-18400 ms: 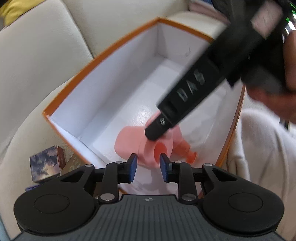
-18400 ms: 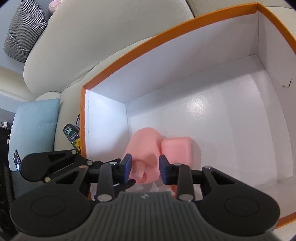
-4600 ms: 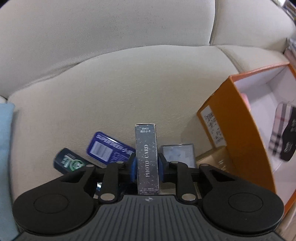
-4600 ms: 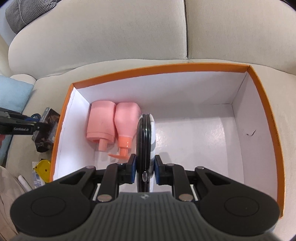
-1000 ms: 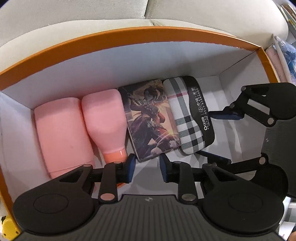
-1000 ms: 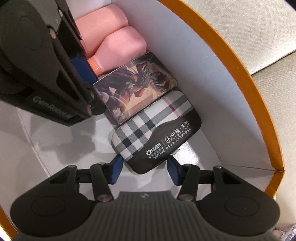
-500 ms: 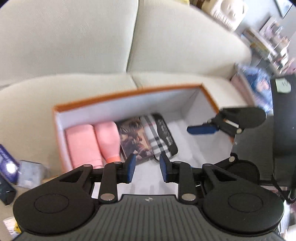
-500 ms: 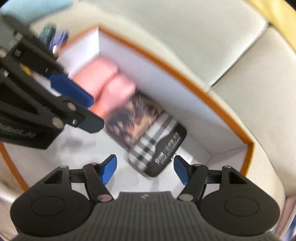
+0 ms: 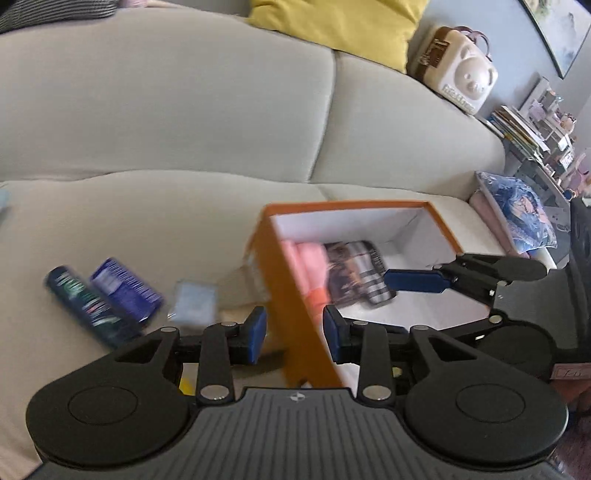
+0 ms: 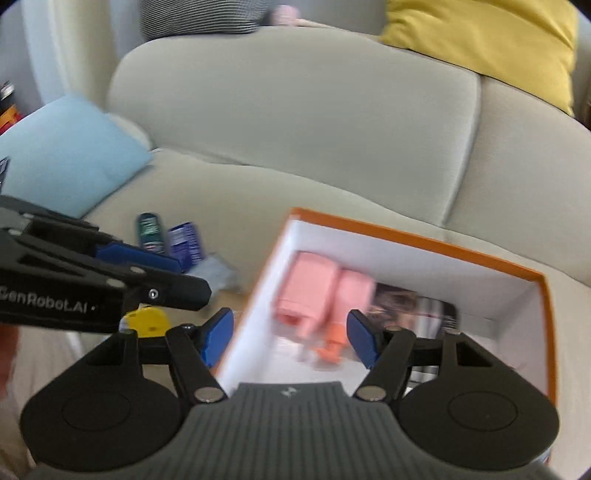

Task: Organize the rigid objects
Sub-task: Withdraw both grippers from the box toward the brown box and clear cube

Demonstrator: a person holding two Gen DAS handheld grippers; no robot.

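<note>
A pale grey sofa (image 9: 166,122) fills the background. A yellow cushion (image 9: 340,26) sits on top of its backrest, with a cream bear-faced case (image 9: 458,74) just beside it. A light blue pillow (image 10: 62,155) leans at the sofa's other end. Books (image 9: 517,129) are stacked beyond the armrest.

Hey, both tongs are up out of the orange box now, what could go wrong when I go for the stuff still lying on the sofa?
1. The left tongs hang empty right over the orange box wall; dropping straight down could clip it and shove the box.
2. The dark tube, blue pack and pale packet lie close together on the soft sofa, so a grab may catch two or push one away.
3. The right tongs sit near the left ones; reaching across could knock them together.
</note>
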